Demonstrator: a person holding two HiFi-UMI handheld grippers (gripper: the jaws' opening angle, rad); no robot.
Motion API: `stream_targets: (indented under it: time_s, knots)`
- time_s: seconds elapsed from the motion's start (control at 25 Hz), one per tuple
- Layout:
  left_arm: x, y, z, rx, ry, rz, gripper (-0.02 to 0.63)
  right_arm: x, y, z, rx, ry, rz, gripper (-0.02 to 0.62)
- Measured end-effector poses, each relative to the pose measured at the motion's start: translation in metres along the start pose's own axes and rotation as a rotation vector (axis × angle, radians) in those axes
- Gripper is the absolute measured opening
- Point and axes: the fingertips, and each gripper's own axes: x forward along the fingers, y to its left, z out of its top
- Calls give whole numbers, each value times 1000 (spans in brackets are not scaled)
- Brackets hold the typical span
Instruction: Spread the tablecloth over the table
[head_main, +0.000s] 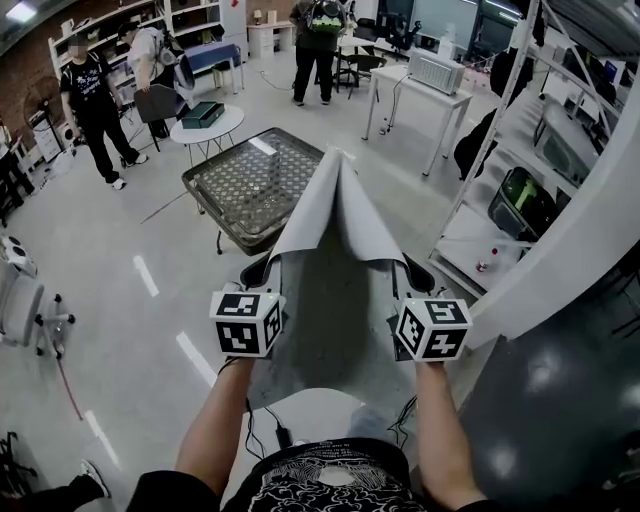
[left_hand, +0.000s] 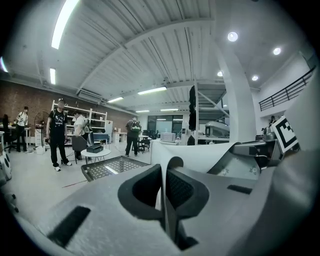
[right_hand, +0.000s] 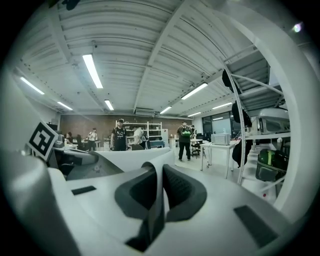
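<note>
I hold a grey tablecloth (head_main: 335, 240) up in the air by two of its near edges, and it rises in a tented ridge that points at the table (head_main: 250, 185). The table has a dark frame and a patterned top and stands ahead on the floor; the cloth's far tip hangs over its near right corner. My left gripper (head_main: 262, 270) is shut on the cloth's left edge, with the fabric (left_hand: 200, 156) pinched between the pads (left_hand: 177, 187). My right gripper (head_main: 413, 274) is shut on the right edge, where the cloth (right_hand: 131, 157) runs out from between the pads (right_hand: 177, 187).
A round white side table (head_main: 205, 122) with a dark box stands behind the table. A person (head_main: 95, 105) stands at the far left, and others (head_main: 320, 45) stand further back. A white desk (head_main: 425, 85), a metal rack (head_main: 520, 195) and a white pillar (head_main: 590, 250) line the right side.
</note>
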Motion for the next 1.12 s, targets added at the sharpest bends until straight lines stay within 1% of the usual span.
stream_targets:
  time_s: [0.32, 0.6, 0.8, 1.12]
  knots:
    - [74, -8, 3, -4, 21, 46, 9, 59, -64, -2, 18, 9, 37, 7]
    - [163, -37, 14, -11, 40, 100, 9, 121, -149, 4, 26, 18, 94, 7]
    - [216, -48, 23, -21, 50, 151, 9, 163, -199, 11, 27, 22, 140, 7]
    - [271, -55, 26, -24, 81, 236, 8, 219, -246, 10, 29, 45, 222, 7]
